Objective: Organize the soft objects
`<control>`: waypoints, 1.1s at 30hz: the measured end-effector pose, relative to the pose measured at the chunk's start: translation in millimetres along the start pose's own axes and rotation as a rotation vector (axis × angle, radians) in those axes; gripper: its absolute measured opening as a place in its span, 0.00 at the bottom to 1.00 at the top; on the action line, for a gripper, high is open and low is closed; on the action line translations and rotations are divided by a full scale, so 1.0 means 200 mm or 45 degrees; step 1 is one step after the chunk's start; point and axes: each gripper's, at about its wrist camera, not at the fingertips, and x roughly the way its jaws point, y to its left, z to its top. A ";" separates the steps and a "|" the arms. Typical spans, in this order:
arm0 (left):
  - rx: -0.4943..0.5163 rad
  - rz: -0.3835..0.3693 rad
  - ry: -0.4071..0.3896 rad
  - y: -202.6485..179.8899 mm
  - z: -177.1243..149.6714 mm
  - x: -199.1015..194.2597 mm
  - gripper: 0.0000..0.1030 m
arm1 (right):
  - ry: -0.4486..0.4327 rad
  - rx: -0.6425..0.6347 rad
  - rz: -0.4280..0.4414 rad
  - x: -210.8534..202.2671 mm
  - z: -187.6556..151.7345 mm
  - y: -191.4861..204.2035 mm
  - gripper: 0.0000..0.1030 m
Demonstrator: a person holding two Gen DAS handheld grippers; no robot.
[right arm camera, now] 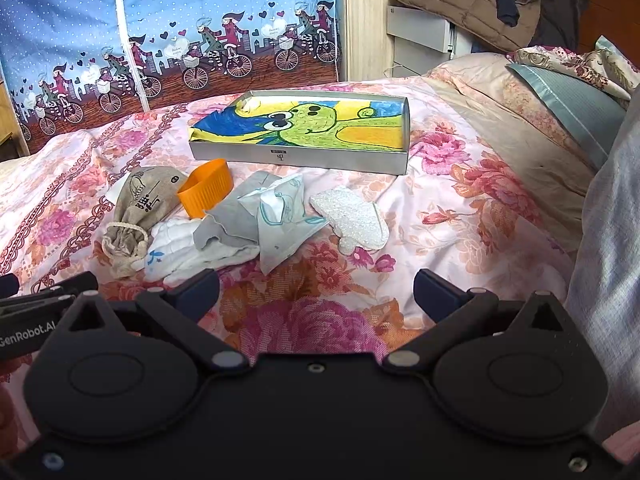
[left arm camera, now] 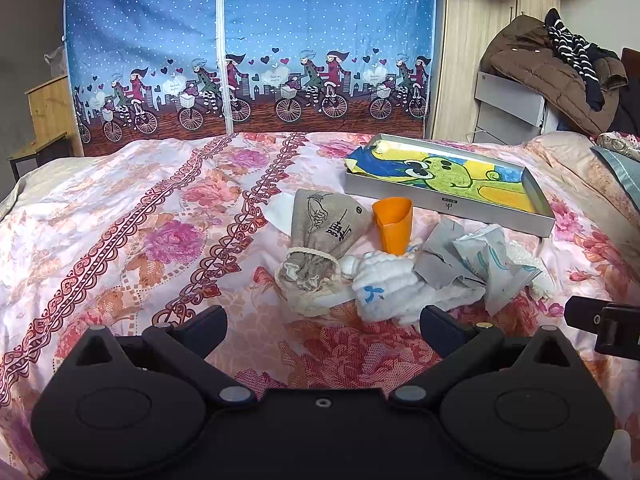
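We're at the start — nothing lifted, both tools empty. Our left gripper (left arm camera: 322,326) hangs above the bedspread (left arm camera: 132,216) with jaws spread wide; our right gripper (right arm camera: 316,290) does the same, jaws wide apart.

The soft pile sits just beyond the fingertips, near side of the grey tray (right arm camera: 298,158): drawstring pouch (left arm camera: 320,236) at left, white padded cloth (left arm camera: 384,284) beside it, orange cup (left arm camera: 393,224) behind, grey cloth (right arm camera: 232,220), crinkled wrapper (right arm camera: 282,220), white textured mitt (right arm camera: 352,220) at right.

The tray is lined with a cartoon frog sheet, no pile item in it. Judged next move: reach forward, close on one item — the mitt lies apart, easiest for the right — carry to tray.

Writing: "GenRobot.AI" on the left tool body seen in the right view; dark characters on the pouch and a small mark on the tray wall, unreadable.
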 end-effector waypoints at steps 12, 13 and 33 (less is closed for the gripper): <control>0.002 0.001 0.001 0.00 0.00 0.00 0.99 | -0.001 0.003 0.000 0.01 -0.01 -0.01 1.00; 0.002 0.002 0.001 0.00 0.00 0.00 0.99 | 0.000 0.004 0.001 0.01 0.00 -0.01 1.00; 0.001 0.002 0.002 0.00 0.00 0.00 0.99 | 0.007 0.009 -0.003 0.01 -0.01 -0.02 1.00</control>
